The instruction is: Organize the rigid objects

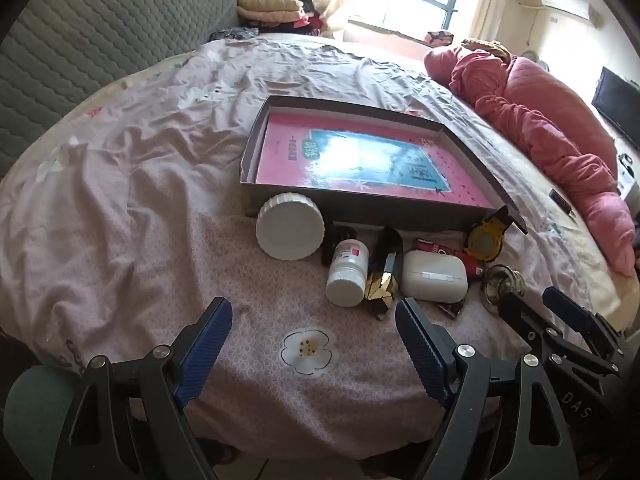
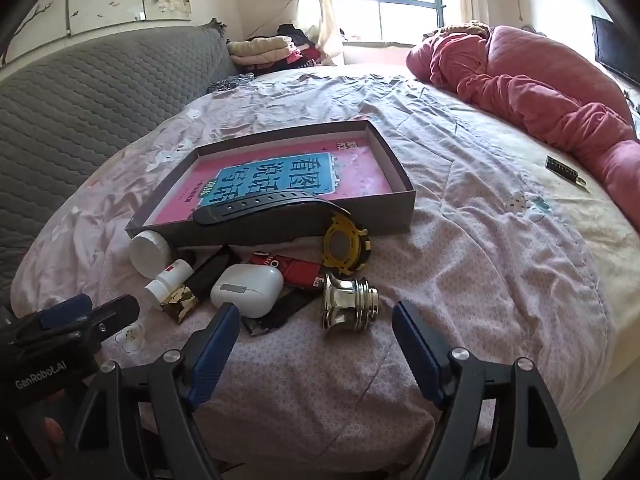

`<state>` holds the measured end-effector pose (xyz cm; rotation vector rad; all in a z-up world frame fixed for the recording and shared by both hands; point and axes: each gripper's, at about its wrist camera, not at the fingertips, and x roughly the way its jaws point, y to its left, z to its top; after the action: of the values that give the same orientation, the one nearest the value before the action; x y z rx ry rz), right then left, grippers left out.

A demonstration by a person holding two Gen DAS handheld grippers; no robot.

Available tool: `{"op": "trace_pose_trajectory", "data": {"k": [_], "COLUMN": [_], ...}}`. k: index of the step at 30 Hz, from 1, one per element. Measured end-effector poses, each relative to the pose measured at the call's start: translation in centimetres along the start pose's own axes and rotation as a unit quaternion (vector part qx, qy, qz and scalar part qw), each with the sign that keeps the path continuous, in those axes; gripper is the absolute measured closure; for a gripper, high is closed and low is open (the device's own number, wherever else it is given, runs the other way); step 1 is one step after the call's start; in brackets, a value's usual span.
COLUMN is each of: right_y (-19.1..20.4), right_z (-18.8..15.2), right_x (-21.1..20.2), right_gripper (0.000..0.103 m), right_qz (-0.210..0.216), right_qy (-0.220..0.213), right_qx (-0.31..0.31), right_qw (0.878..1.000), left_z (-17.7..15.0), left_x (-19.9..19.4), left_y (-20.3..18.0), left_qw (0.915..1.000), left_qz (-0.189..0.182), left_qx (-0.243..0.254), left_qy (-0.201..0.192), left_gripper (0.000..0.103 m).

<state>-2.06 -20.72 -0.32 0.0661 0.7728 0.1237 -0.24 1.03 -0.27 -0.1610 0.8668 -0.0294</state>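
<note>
Hovering wide-jawed, left gripper point(image 1: 314, 344) and right gripper point(image 2: 316, 340) face clutter beside the box point(image 2: 400, 176).

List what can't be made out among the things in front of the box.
- Red pack: label cut off by the white case in both views.
- Small black item, left view: hidden behind the pill bottle.
- Dark flat thing, right view: mostly under the case.
- Box print, left view: washed out by glare.

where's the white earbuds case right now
The white earbuds case lies on the bed in front of the shallow box, between the gold-and-black bottle and the shiny metal knob, partly over the red pack.
</note>
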Motion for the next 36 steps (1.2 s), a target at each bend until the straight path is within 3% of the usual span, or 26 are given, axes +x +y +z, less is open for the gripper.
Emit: {"op": "trace_pose_trajectory", "data": {"k": [36], "right_y": [-0.23], "right_z": [0.16], "right_x": [-0.21], "right_gripper": [0.026], "right_qz": [-0.004], "right_qy": [-0.006], "right_qx": [0.007], "right_qw": [1.0], "left_z": [-0.18], "left_x": [0.19], "left_y": [-0.44], "left_qw": [0.9999], "left_qz": [-0.005], "left_qx": [0.009], "left_qy": [0.008], "left_gripper": [0.018]}}
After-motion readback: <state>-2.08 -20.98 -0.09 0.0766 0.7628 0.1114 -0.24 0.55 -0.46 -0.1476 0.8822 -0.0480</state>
